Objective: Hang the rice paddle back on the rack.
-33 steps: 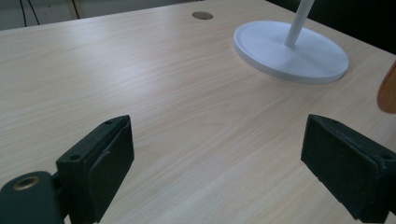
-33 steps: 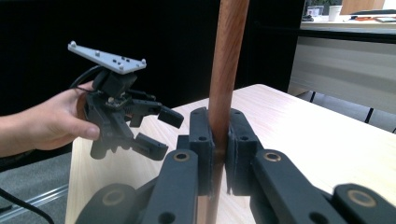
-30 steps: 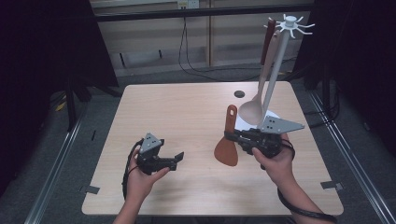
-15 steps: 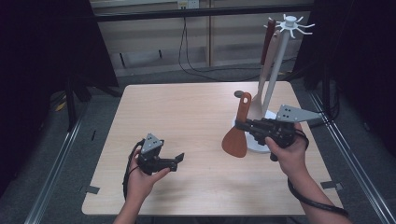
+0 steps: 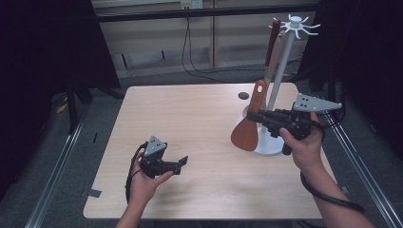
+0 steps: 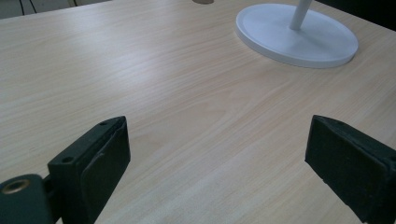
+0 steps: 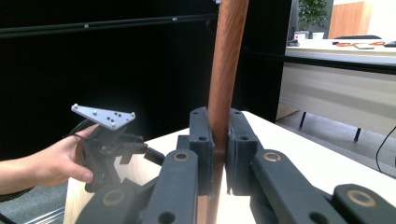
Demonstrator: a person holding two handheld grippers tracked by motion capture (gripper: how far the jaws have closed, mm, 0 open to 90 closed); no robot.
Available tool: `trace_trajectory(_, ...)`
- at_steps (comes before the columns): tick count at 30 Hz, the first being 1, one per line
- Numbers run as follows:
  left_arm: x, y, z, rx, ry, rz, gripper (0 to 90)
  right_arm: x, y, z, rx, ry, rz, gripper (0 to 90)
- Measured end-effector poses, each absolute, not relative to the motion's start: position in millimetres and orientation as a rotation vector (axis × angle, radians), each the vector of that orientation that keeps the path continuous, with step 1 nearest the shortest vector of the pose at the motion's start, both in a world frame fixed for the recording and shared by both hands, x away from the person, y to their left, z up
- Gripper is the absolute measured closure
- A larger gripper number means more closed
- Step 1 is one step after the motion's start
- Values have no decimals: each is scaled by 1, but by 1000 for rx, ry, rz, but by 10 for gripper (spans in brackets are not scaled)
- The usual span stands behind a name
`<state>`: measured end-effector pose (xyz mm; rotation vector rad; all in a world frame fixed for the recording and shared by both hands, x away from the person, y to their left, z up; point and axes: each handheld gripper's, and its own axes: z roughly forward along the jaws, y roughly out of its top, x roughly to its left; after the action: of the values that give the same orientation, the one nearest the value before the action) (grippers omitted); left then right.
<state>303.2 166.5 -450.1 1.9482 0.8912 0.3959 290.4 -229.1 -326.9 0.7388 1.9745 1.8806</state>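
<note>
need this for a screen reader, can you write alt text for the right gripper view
The right tool is shut on the brown handle of a wooden spatula, which stands upright between its black jaws. Behind at left, a hand holds the left tool over the table, against a dark backdrop.

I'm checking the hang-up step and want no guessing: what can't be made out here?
- Right gripper view: the spatula runs off the top edge and its blade sits behind the right tongs.
- High view: the stand's hooks are too small to tell which are free.
- Left gripper view: the stand base has its pole cut off by the top edge.
</note>
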Motion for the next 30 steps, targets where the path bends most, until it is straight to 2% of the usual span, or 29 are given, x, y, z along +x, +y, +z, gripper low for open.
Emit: trace_trajectory(30, 305, 168, -450, 1949, 899, 391, 73, 307, -262, -286, 746, 1885, 1889, 838)
